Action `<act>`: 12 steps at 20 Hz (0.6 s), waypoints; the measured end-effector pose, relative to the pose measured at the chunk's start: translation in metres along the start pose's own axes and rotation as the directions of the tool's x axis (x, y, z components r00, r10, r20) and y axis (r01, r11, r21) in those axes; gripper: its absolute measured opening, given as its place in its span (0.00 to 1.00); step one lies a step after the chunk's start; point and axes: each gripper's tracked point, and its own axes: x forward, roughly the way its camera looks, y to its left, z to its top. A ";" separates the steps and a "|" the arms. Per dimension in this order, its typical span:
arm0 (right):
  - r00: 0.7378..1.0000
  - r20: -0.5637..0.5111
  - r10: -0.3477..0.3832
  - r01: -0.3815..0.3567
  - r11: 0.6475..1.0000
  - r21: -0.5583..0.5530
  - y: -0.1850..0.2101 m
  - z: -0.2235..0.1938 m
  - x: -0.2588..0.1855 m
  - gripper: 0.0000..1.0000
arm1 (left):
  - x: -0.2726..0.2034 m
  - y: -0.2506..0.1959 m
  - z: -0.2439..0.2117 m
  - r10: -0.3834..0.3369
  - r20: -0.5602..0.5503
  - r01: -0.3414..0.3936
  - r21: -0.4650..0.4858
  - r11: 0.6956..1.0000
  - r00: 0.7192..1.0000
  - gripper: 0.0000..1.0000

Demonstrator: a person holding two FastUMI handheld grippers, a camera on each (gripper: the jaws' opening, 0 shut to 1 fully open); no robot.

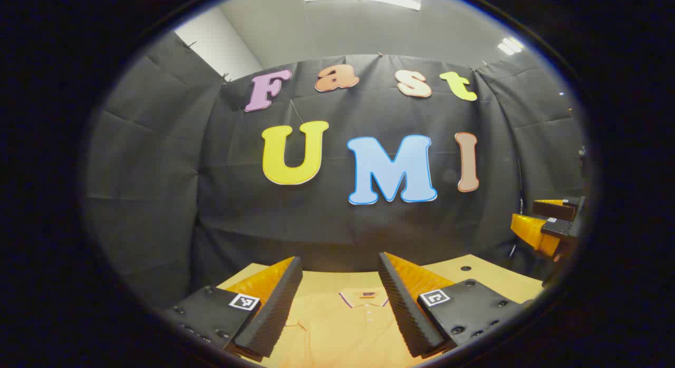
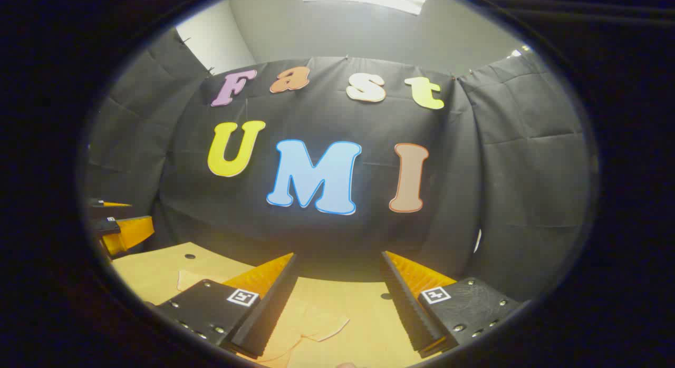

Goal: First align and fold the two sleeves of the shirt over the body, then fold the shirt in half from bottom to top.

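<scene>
Two open grippers (image 1: 340, 304) (image 2: 337, 304), one shirt (image 1: 343, 331)

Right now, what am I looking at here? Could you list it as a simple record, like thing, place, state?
garment: orange polo shirt, lying flat on the table, collar toward the booth wall
sleeve: one sleeve spread out on the table, not yet folded
surface: tan table
left gripper: open, above the shirt's collar area, holding nothing
right gripper: open, above the sleeve, holding nothing
task stage: no fold visible yet
</scene>
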 end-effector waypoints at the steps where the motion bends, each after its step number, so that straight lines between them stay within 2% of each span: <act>1: 1.000 -0.004 -0.025 0.025 1.000 0.000 -0.002 0.000 0.002 0.96 | 0.006 0.005 -0.001 -0.006 -0.011 0.006 0.003 1.000 1.000 0.96; 4: 0.998 -0.012 -0.068 0.068 0.998 -0.001 0.003 0.001 0.008 0.96 | 0.020 0.013 0.001 -0.034 -0.018 0.033 -0.015 0.999 0.999 0.94; 6: 0.995 -0.024 -0.097 0.097 0.995 -0.010 0.005 -0.002 0.011 0.96 | 0.030 0.022 -0.003 -0.034 -0.019 0.033 -0.024 0.999 0.999 0.96; 8: 0.993 -0.040 -0.107 0.106 0.994 -0.020 0.010 -0.006 0.013 0.94 | 0.037 0.028 -0.006 -0.040 -0.030 0.039 -0.034 0.999 0.999 0.96; 9: 0.993 -0.045 -0.109 0.108 0.994 -0.024 0.011 -0.006 0.014 0.96 | 0.039 0.030 -0.006 -0.042 -0.028 0.041 -0.030 0.999 0.999 0.94; 12: 0.992 -0.051 -0.112 0.111 0.994 -0.023 0.018 -0.007 0.017 0.96 | 0.043 0.032 -0.007 -0.052 -0.025 0.051 -0.015 0.999 0.998 0.95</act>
